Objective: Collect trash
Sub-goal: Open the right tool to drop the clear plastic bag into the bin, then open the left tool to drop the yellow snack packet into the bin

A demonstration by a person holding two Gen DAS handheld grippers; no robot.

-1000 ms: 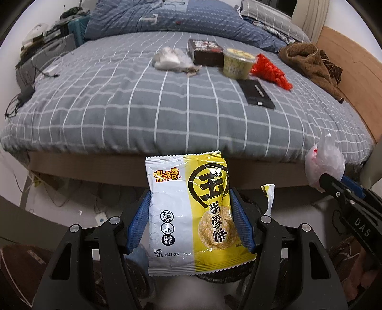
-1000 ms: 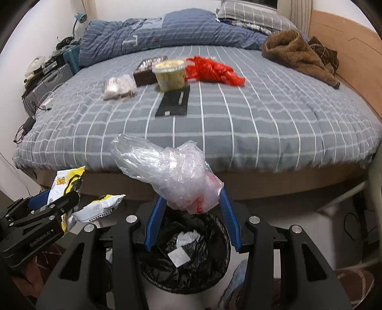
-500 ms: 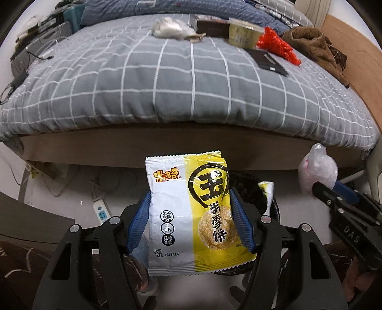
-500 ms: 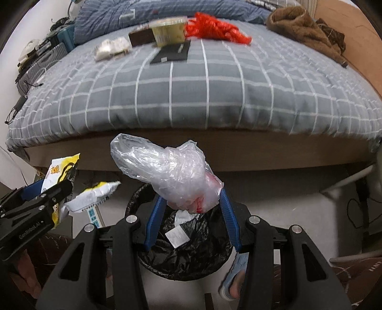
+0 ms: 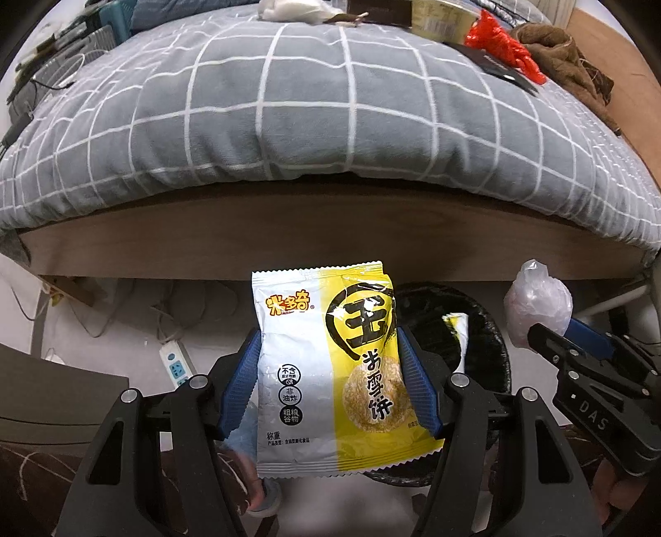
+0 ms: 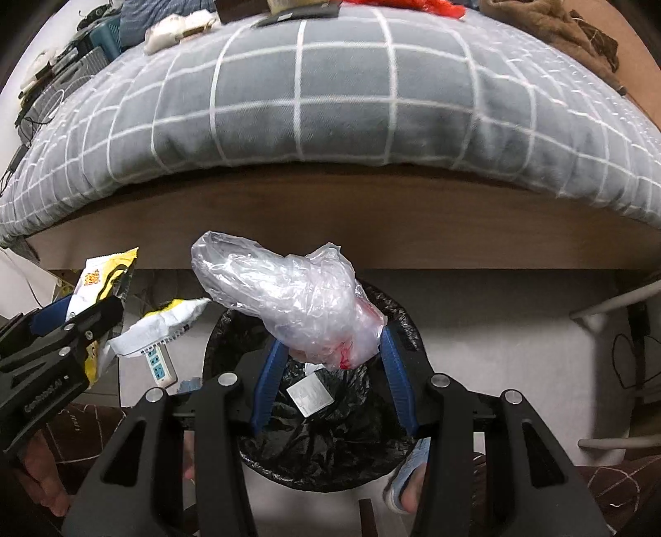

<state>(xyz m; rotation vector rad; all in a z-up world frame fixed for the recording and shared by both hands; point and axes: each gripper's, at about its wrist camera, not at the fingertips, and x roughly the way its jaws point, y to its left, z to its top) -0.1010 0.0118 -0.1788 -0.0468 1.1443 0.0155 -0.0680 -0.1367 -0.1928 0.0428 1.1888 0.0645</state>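
Observation:
My left gripper point(image 5: 330, 388) is shut on a white and yellow snack packet point(image 5: 330, 371), held upright beside the bin. A black-lined trash bin point(image 6: 314, 413) stands on the floor by the bed; its rim also shows in the left wrist view point(image 5: 487, 330). My right gripper point(image 6: 330, 371) is shut on a crumpled clear plastic bag point(image 6: 289, 297), held right above the bin's opening. The bag also shows in the left wrist view point(image 5: 537, 301). A second yellow packet point(image 6: 165, 326) hangs by the left gripper point(image 6: 82, 326). White paper point(image 6: 310, 396) lies in the bin.
The bed with a grey checked cover point(image 5: 310, 103) fills the upper view above a wooden frame point(image 6: 330, 223). On it lie a red bag point(image 5: 504, 45), a brown garment point(image 5: 566, 62), a tub and a white wad point(image 6: 177, 29). A power strip point(image 5: 175, 365) lies on the floor.
Both grippers have tilted down and moved lower toward the floor. The bin now sits under the right gripper, and the bed top has slid up out of view. Both grips are unchanged.

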